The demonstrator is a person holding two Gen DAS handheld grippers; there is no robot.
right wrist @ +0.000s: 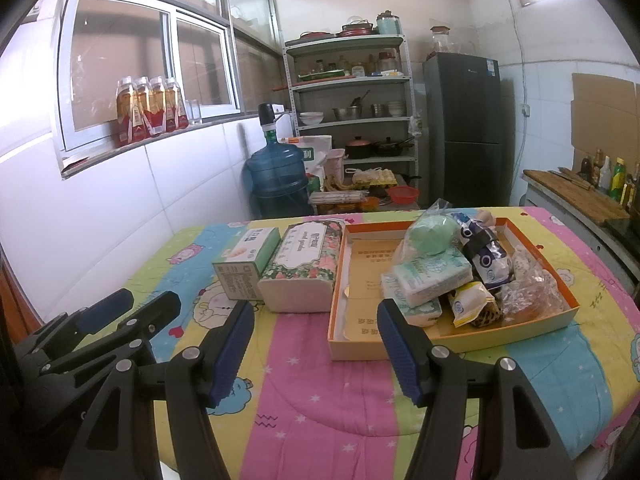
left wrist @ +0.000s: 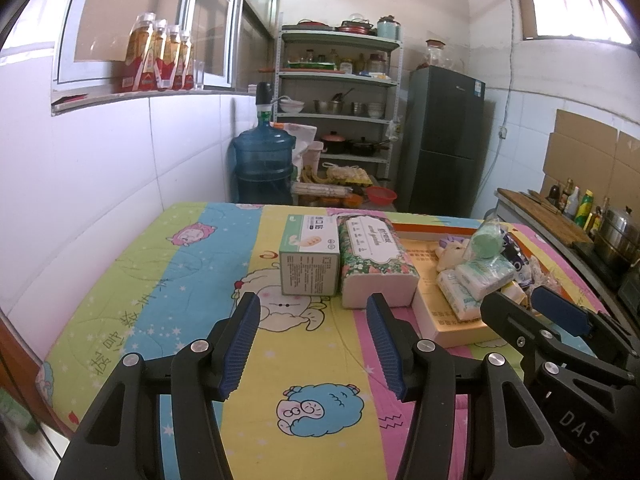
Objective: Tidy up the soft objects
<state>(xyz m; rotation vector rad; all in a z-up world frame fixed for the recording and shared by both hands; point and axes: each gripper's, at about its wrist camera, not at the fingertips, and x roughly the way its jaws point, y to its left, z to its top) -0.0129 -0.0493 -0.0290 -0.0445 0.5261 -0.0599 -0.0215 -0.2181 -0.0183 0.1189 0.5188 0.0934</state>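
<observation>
- Floral tissue pack (right wrist: 304, 264) lies flat on the table (right wrist: 320, 380), long axis running away from the cameras, between the green box (right wrist: 246, 264) and the orange tray (right wrist: 532, 324).
- Left gripper (left wrist: 314, 344) spread, empty.
- Right gripper (right wrist: 316, 352) spread, empty.

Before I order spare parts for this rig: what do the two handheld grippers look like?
Both match. The left gripper and right gripper have matte black angular linkage arms joined by round silver pins. Each finger carries a dark blue ribbed pad. The right gripper's body shows pale lettering reading "DAS" in the left wrist view. No cables, sleeves or hands are visible.
</observation>
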